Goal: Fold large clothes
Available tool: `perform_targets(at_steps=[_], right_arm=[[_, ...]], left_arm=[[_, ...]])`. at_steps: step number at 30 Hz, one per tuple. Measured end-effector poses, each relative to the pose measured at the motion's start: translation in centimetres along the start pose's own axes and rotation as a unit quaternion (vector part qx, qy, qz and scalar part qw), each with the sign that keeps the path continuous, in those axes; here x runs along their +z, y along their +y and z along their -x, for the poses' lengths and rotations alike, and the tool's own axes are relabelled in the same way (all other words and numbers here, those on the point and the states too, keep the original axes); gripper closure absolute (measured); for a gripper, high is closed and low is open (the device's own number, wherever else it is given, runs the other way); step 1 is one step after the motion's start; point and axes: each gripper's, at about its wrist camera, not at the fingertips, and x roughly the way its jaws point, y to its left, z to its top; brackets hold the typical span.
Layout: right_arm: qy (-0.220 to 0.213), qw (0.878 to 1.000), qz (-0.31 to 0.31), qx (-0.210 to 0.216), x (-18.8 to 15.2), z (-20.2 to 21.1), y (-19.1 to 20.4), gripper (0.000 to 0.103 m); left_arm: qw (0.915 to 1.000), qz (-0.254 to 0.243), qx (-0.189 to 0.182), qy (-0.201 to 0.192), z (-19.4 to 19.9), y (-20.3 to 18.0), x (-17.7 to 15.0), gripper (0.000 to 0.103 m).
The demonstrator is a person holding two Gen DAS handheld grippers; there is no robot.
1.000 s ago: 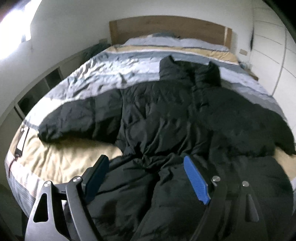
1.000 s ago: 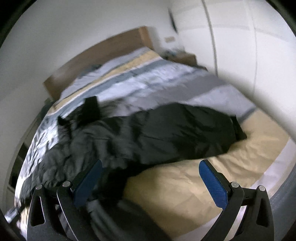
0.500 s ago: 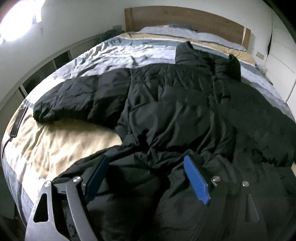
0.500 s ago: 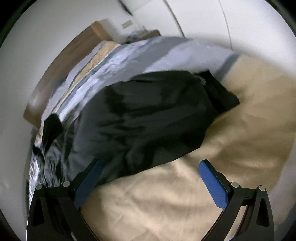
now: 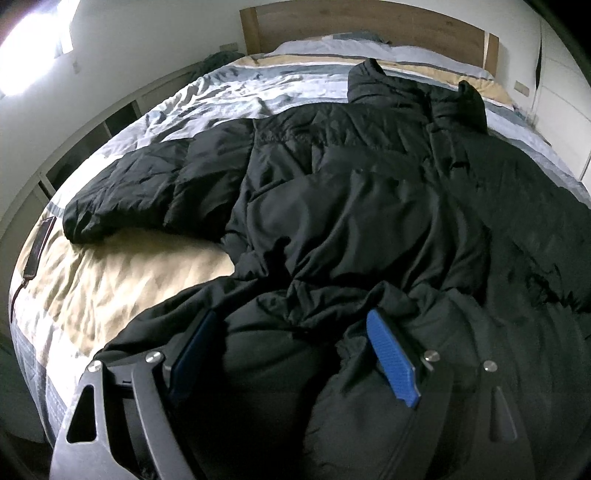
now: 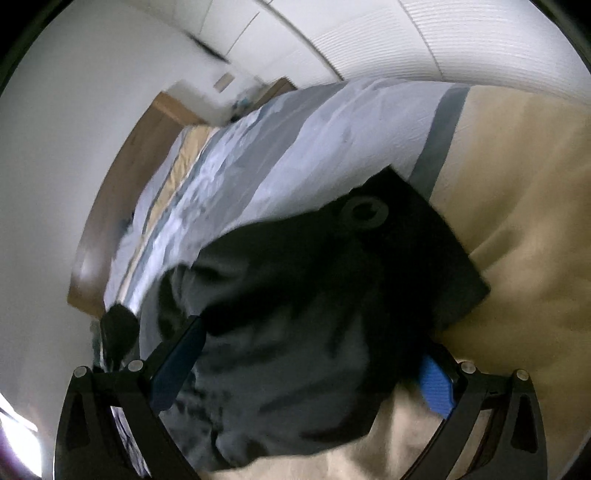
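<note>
From my left wrist camera, a dark phone (image 5: 38, 245) with a cable lies at the far left edge of the bed (image 5: 122, 280), on the tan part of the striped cover. Just right of it, the black puffer jacket (image 5: 351, 206) begins: one sleeve (image 5: 147, 192) stretches out toward the left side, the body lies front up along the middle, and the collar points toward the wooden headboard (image 5: 369, 22). My left hand-held gripper (image 5: 291, 354) sits low over the jacket's near hem with its jaws wide; rumpled fabric lies between the blue pads, and I cannot see them pressing on it.

On my right wrist camera the view is rolled and blurred. The other sleeve (image 6: 332, 295) fills the middle, its cuff (image 6: 424, 258) lying on the tan cover beyond the fingers. My right hand-held gripper (image 6: 306, 363) stands wide, straddling this sleeve, with the fabric between the blue pads. Whether they touch it I cannot tell.
</note>
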Motion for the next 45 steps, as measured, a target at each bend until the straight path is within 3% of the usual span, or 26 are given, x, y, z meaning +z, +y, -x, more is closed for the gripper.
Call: perform_targets(at_steps=[3,4,5,11,19,25,34,45], right_arm=[[-0.009,1.0,-0.02,0.007,0.5,0.1,-0.4,0.008],[-0.013,1.0,-0.022,0.007,0.6,0.3,-0.4,0.02],[-0.015,1.0,-0.024,0.01,0.7,0.3,-0.3,0.042],[-0.019,0.999,-0.028,0.04,1.4,1.5,1.3,0.077],[-0.035,0.994,0.047,0.095,1.8,5.7,8.9,0.083],[-0.025,0.985,0.098,0.138,0.1,8.4,15.4,0.084],[0.017,0.966,0.185,0.18,-6.3,10.7,24.3,0.084],[0.112,0.935,0.274,0.194,-17.9,10.8,28.5,0.084]], left_arm=[[1.0,-0.002,0.001,0.001,-0.1,-0.1,0.0,0.02],[1.0,-0.002,0.001,0.001,-0.1,-0.1,0.0,0.02],[1.0,-0.001,0.0,0.002,-0.1,-0.1,0.0,0.02],[0.9997,0.0,-0.022,0.001,0.6,0.2,0.0,0.02],[0.9982,0.019,-0.055,-0.014,3.2,1.7,0.1,0.02],[0.9963,0.039,-0.069,-0.032,5.6,4.0,0.1,0.02],[0.994,0.065,-0.073,-0.049,8.7,8.4,-0.3,0.02],[0.9912,0.087,-0.085,-0.054,11.6,11.2,-1.6,0.02]])
